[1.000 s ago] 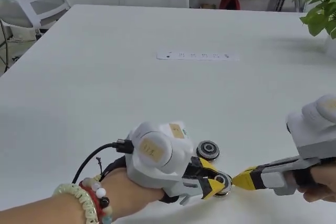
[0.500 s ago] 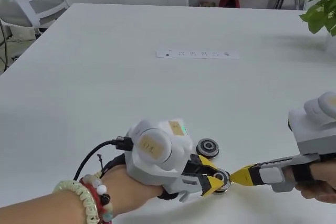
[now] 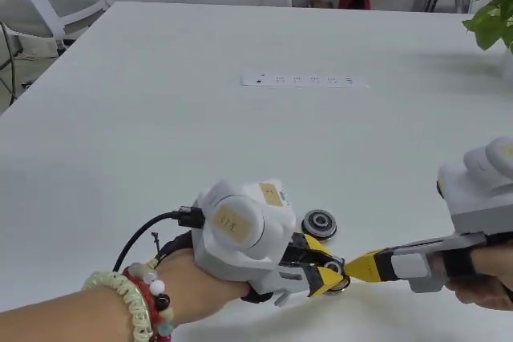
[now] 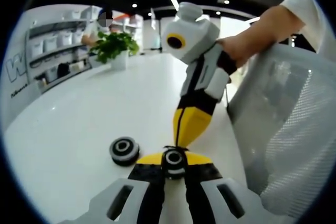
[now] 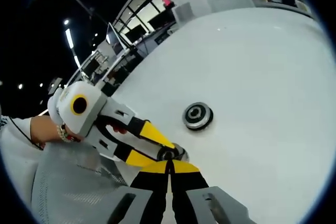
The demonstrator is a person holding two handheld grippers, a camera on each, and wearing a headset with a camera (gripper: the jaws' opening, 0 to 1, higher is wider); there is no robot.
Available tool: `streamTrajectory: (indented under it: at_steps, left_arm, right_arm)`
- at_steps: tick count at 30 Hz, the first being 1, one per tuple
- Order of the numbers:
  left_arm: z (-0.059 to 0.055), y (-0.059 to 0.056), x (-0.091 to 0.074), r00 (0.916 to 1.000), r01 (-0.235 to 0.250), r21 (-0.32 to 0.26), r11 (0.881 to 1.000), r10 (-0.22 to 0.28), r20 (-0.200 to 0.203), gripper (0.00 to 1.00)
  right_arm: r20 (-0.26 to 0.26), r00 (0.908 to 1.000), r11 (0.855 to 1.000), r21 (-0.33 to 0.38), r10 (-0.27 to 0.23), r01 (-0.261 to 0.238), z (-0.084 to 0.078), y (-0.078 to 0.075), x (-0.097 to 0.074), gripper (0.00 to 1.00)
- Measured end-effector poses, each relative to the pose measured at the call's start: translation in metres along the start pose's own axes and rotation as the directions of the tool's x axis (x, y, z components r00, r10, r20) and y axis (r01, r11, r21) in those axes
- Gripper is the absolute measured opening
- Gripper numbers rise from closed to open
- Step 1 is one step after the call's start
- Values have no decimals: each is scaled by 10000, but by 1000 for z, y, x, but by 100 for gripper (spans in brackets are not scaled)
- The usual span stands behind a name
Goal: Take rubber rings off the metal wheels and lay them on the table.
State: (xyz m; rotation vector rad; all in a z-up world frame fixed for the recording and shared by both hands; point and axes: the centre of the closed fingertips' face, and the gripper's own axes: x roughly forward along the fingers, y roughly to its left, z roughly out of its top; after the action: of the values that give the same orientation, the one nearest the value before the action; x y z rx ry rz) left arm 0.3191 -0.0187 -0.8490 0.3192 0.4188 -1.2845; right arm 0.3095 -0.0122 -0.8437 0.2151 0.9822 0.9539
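Observation:
My left gripper (image 3: 327, 271) (image 4: 174, 162) is shut on a small metal wheel (image 4: 174, 158) (image 5: 169, 153) that wears a black rubber ring, held just above the white table (image 3: 240, 142). My right gripper (image 3: 349, 268) (image 5: 169, 165) comes in from the right. Its jaws are pressed together, and the yellow tips pinch the ring at the wheel's rim. A second wheel with a black ring (image 3: 320, 223) (image 4: 125, 150) (image 5: 198, 116) lies flat on the table just behind the held one.
A white power strip (image 3: 304, 81) lies flat at mid-table. A potted plant (image 3: 490, 14) stands at the far right edge, and a white chair (image 3: 48, 6) sits beyond the far left corner. A black cable (image 3: 144, 238) trails from my left gripper.
My right gripper's tips have closed in slightly on the held wheel. The left gripper and the loose wheel hold their places; the head camera has shifted a little.

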Motion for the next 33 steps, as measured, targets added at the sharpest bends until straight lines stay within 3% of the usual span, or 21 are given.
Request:
streamTrajectory:
  at_steps: [14, 17, 25, 26, 33]
  left_arm:
    - [0, 0, 0, 10000, -4, 73, 10000, 4, 28, 14]
    - [0, 0, 0, 10000, 5, 87, 10000, -5, 47, 14]
    - [0, 0, 0, 10000, -51, -124, 9999, 52, 52, 14]
    - [1, 0, 0, 10000, -72, -169, 9998, 72, -13, 14]
    - [2, -1, 0, 9986, -157, -172, 9997, 149, -501, 15]
  right_arm:
    - [216, 9991, 9993, -69, 363, -361, 5, 6, -1, 0]
    - [278, 9976, 9980, -42, 639, -638, 6, 11, -3, 0]
    - [16, 10000, 9991, -433, 4, -3, 1, 0, 0, 0]
    - [-64, 9998, 9985, -523, -190, 186, -1, -4, 0, 0]
    - [18, 9996, 9987, -444, -265, 265, 1, -9, -2, 0]
